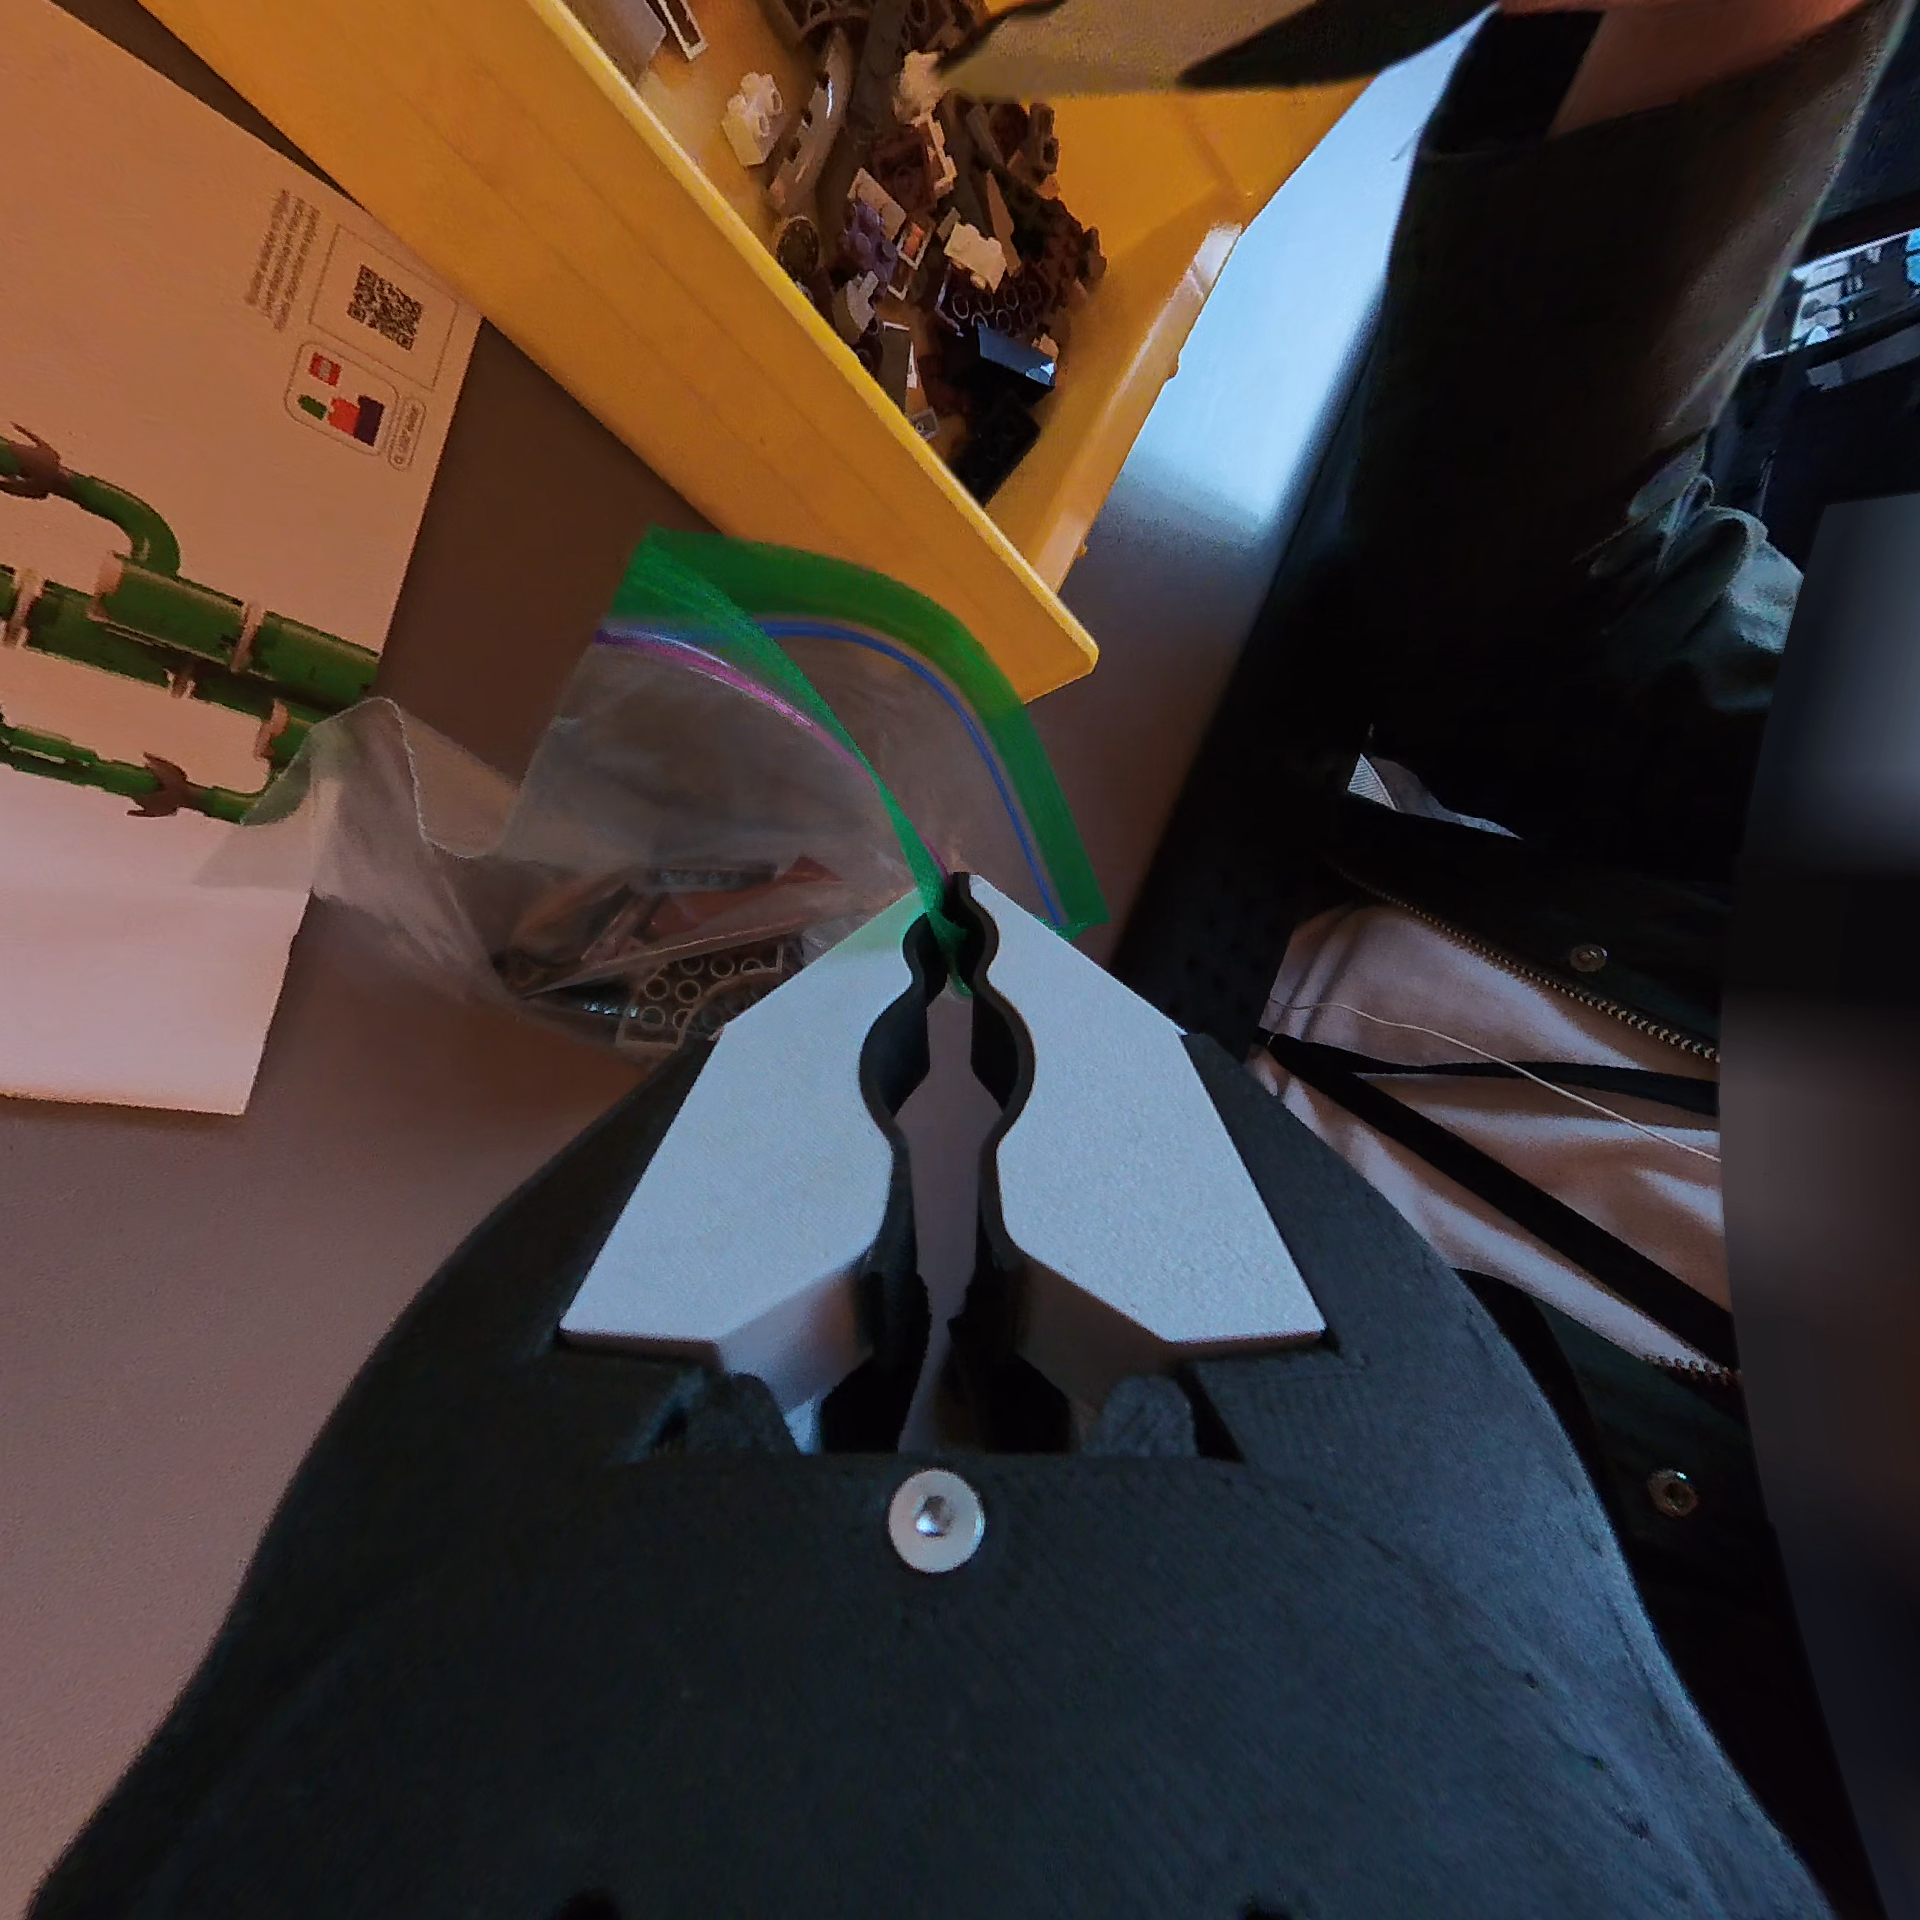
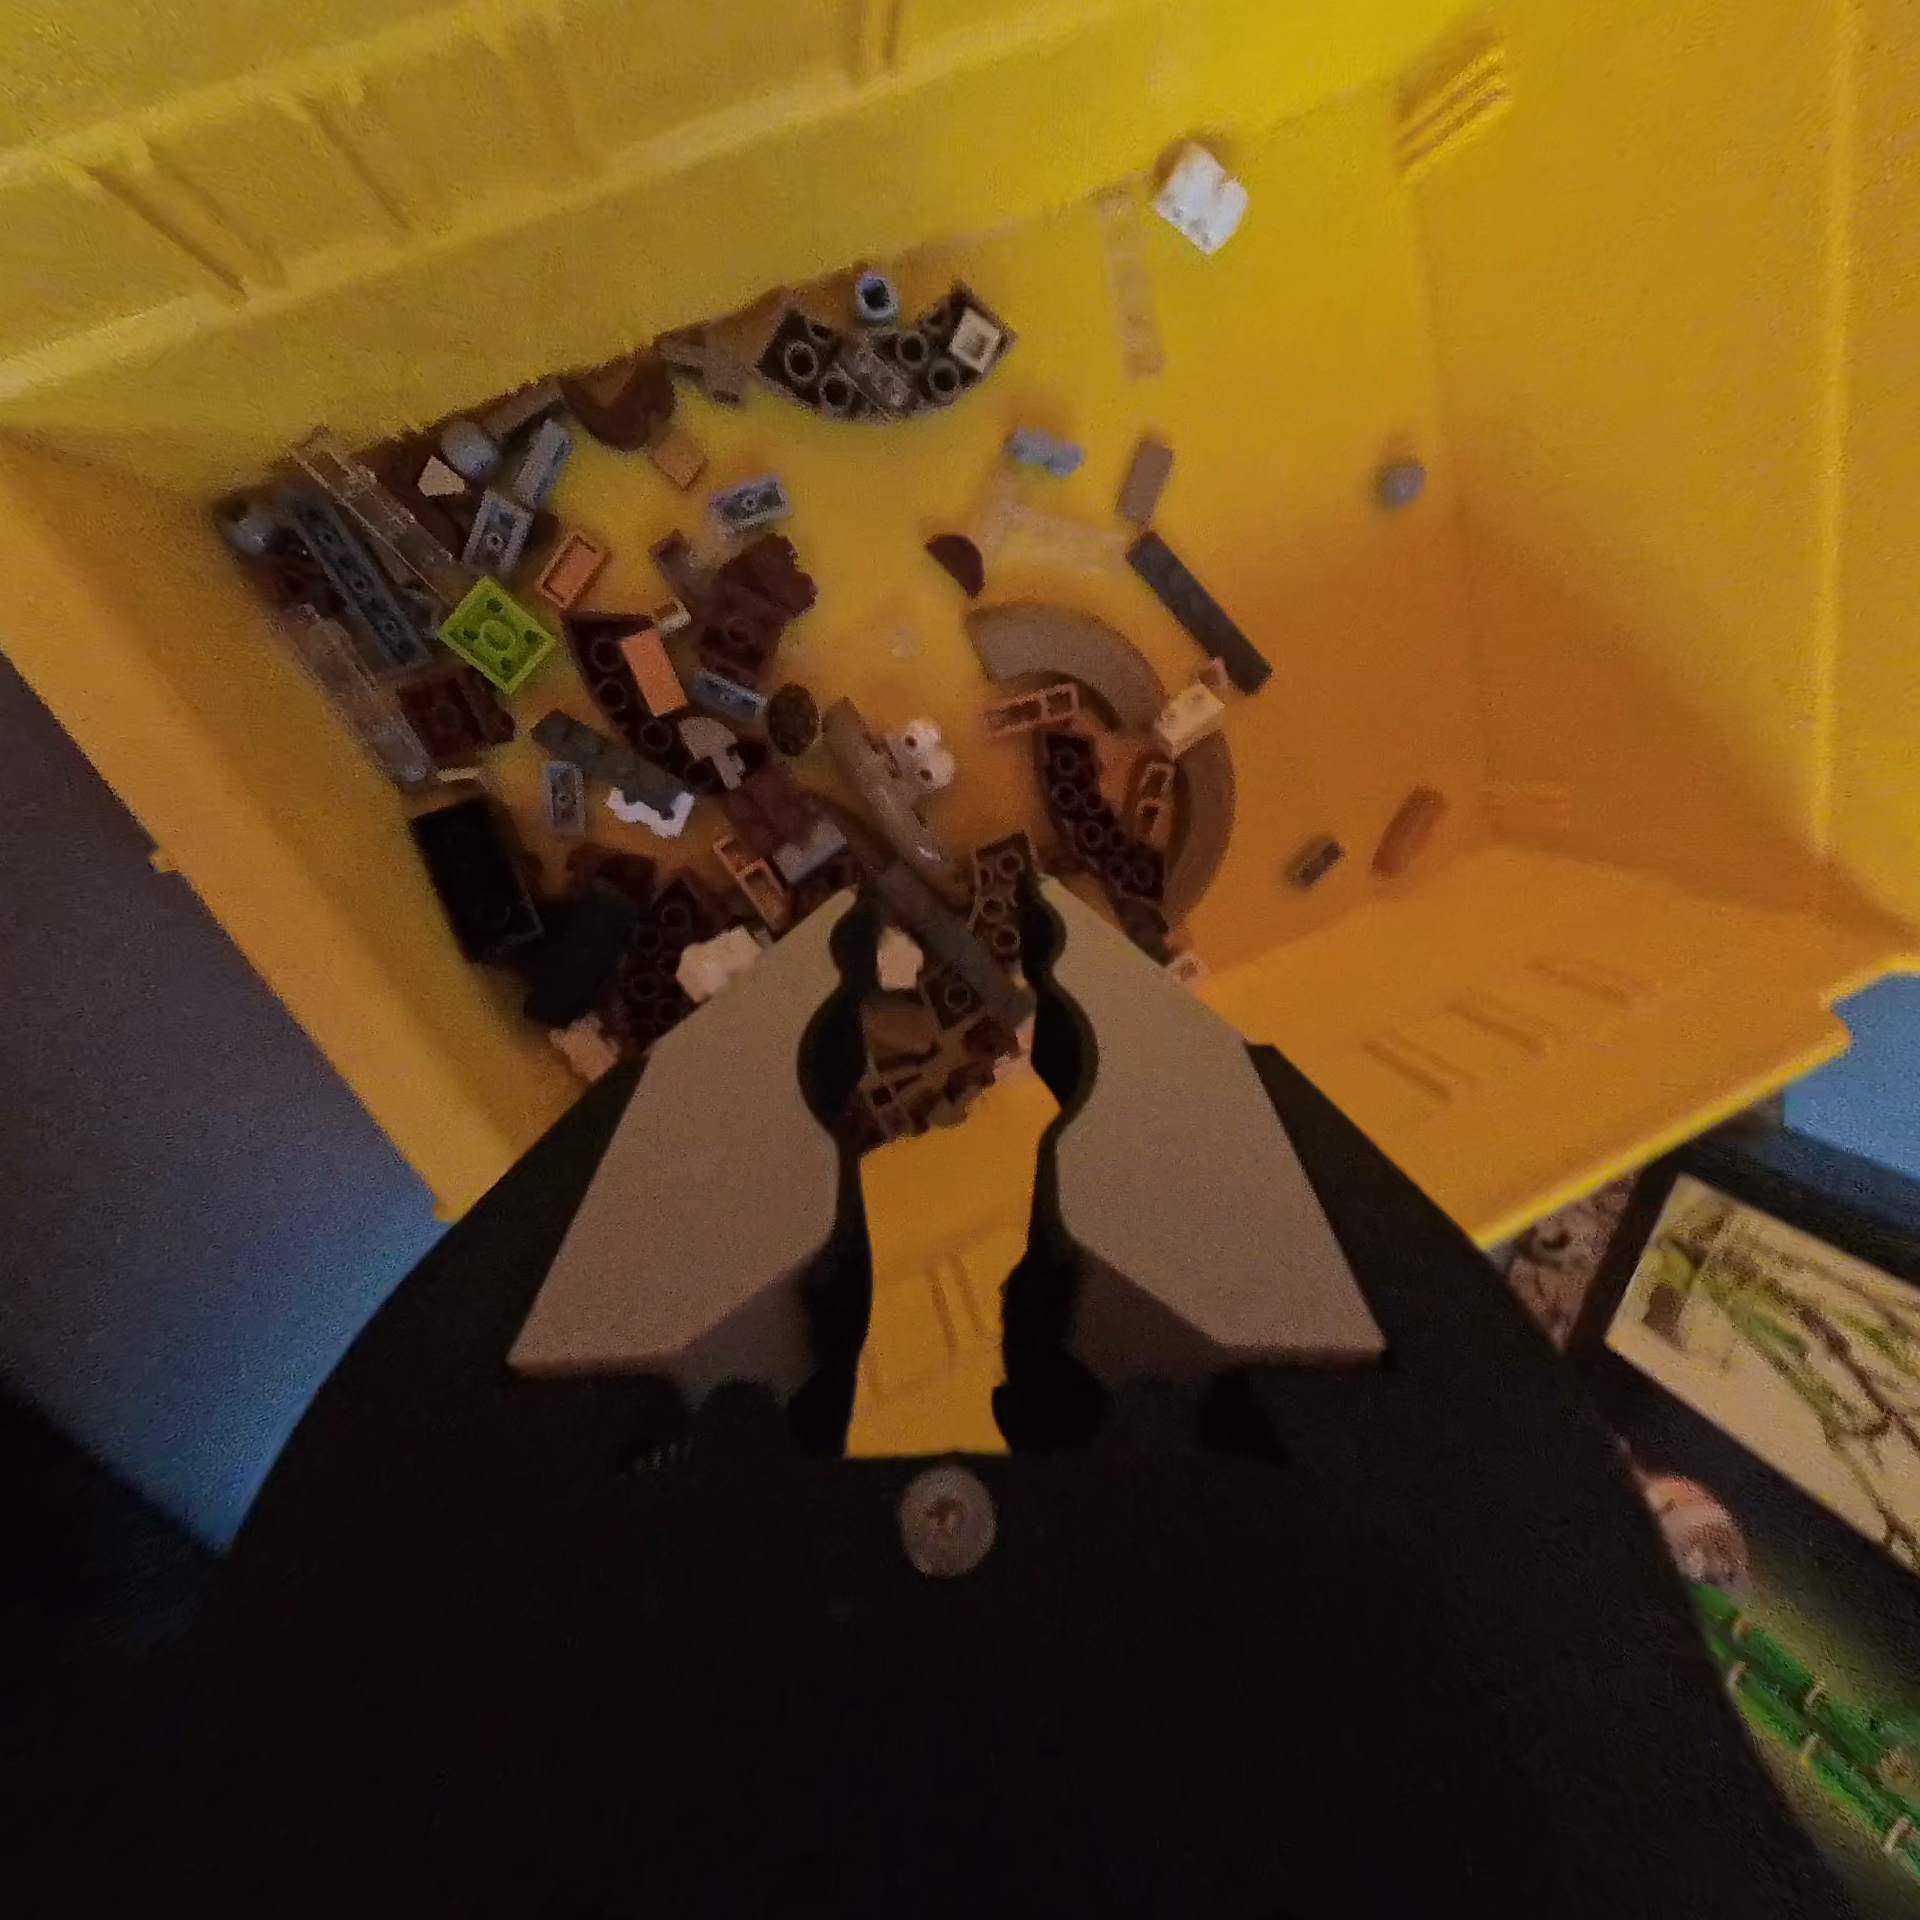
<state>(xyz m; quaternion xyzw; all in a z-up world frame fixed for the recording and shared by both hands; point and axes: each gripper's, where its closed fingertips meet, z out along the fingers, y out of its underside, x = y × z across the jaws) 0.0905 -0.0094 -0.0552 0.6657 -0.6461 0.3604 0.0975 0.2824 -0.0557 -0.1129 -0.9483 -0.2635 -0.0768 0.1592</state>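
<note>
We noted left tongs [image 1: 958, 925] clamped on the bag [image 1: 665, 831] rim, bricks inside, on the bench [image 1: 208, 1299]; right tongs [image 2: 945, 925] gaped, empty, over loose bricks [image 2: 644, 675] in the bin [image 2: 1558, 727].

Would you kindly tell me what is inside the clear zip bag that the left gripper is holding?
Inside the clear zip bag, pinched at its green strip by the left gripper, lie dark, grey and reddish building bricks. The fingers cover its near corner, so anything there is hidden.
</note>
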